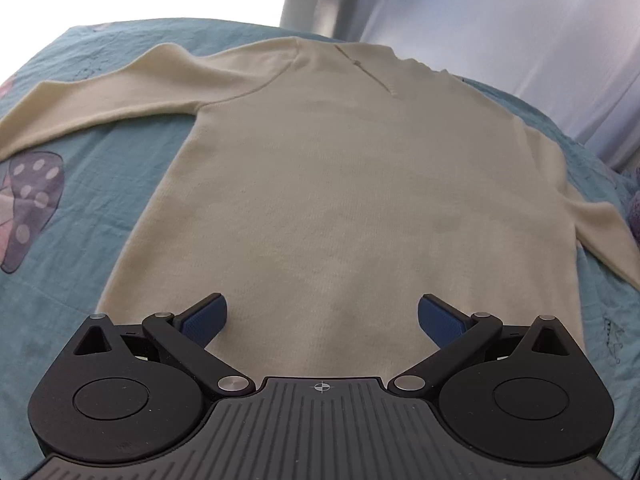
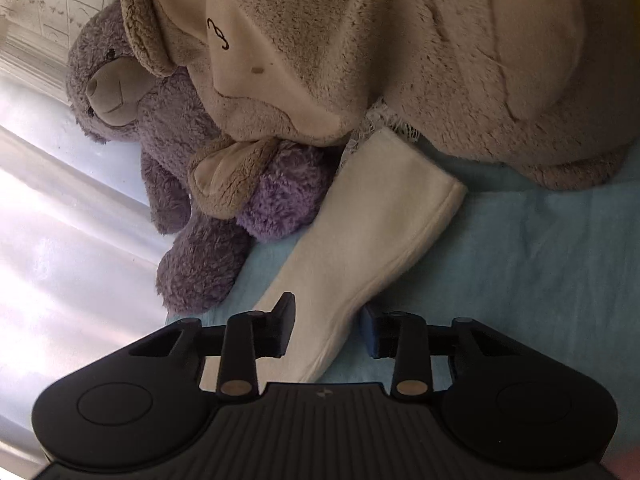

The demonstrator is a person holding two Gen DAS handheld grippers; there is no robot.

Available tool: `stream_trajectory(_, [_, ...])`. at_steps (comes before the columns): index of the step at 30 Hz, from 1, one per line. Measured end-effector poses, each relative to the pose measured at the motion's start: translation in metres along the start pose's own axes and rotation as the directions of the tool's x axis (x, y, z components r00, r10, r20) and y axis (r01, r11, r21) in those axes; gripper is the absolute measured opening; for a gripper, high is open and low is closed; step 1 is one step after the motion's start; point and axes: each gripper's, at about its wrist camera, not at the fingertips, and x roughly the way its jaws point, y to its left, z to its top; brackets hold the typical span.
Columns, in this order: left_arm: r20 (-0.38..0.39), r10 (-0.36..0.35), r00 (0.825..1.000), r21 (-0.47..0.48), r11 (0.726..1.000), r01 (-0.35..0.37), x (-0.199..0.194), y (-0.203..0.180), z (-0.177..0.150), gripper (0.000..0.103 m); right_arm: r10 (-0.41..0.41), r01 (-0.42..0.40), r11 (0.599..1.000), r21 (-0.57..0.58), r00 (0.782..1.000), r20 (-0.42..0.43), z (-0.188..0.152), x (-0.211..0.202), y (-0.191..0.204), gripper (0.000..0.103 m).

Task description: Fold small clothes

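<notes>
A cream long-sleeved sweater (image 1: 340, 184) lies flat on the light blue bedsheet (image 1: 100, 200), neck away from me, both sleeves spread out. My left gripper (image 1: 322, 320) is open and empty, its blue pads over the sweater's bottom hem. In the right wrist view one sweater sleeve (image 2: 360, 240) stretches away towards the plush toys, cuff at the far end. My right gripper (image 2: 328, 332) is open, with the sleeve lying between its fingers and not pinched.
A purple teddy bear (image 2: 168, 152) and a large beige plush toy (image 2: 400, 48) lie just past the sleeve cuff. A white curtain (image 1: 520, 40) hangs behind the bed. The sheet has a butterfly print (image 1: 28, 204) at the left.
</notes>
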Motion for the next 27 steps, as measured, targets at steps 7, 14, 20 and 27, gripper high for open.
stream_trajectory(7, [-0.044,0.014,0.999,0.004,1.0,-0.014,0.01,-0.002,0.013,0.103,-0.084,0.095,0.979,-0.179,0.994,0.065,0.0,0.01,0.026,0.006])
stream_trajectory(14, [-0.004,-0.19,0.982,-0.064,0.98,0.19,0.006,0.0,0.041,0.103,0.19,-0.09,0.669,-0.738,0.98,0.052,-0.087,-0.034,0.162,0.006])
stream_trajectory(20, [0.052,-0.368,0.928,0.012,0.93,0.368,0.005,-0.023,0.071,0.103,0.306,-0.442,0.275,-0.854,0.882,-0.358,-0.223,-0.048,0.228,0.019])
stream_trajectory(27, [-0.053,-0.51,0.858,-0.028,0.86,0.509,0.049,-0.04,0.091,0.098,0.161,-0.526,0.349,-0.775,0.849,-0.504,-0.263,-0.035,0.207,0.026])
